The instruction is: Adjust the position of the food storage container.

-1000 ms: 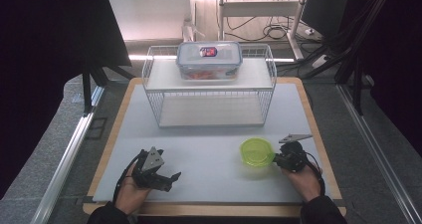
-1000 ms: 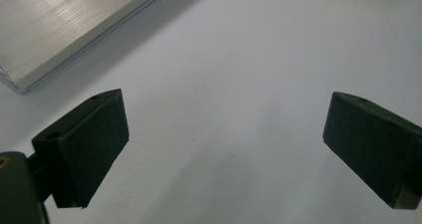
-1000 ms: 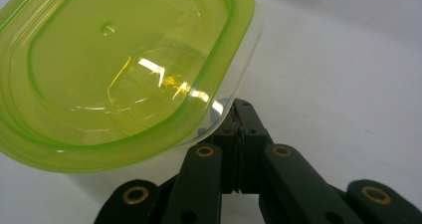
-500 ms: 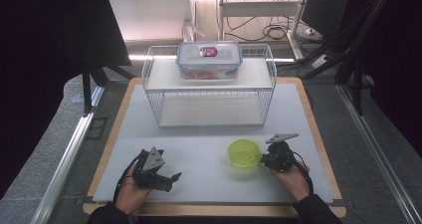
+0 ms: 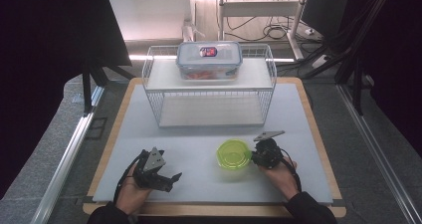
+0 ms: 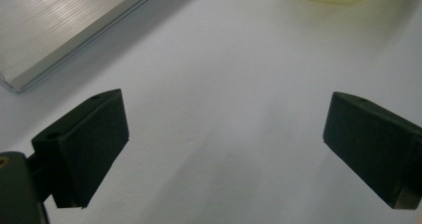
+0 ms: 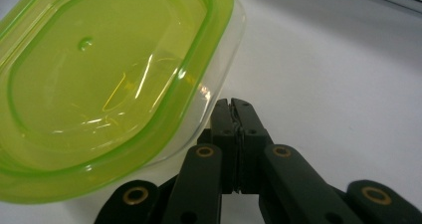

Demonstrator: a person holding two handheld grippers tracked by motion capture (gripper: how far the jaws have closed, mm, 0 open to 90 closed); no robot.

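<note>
The left gripper (image 5: 166, 176) rests low on the white surface (image 5: 199, 134), jaws spread wide with nothing between them; ahead and to its right sits the round, clear plastic container with a lime-green lid (image 5: 234, 154); the right gripper (image 5: 255, 158), jaws pressed together and holding nothing, touches that container's side with its closed tips, the container lying just left of it.

A: Rack position?
B: Wire rack (image 5: 209, 92) at the table's (image 5: 298, 114) far middle; lidded box (image 5: 209, 59) on its top shelf.
A: Near side?
B: Lidded container (image 5: 233, 154) right of centre, before the rack.
</note>
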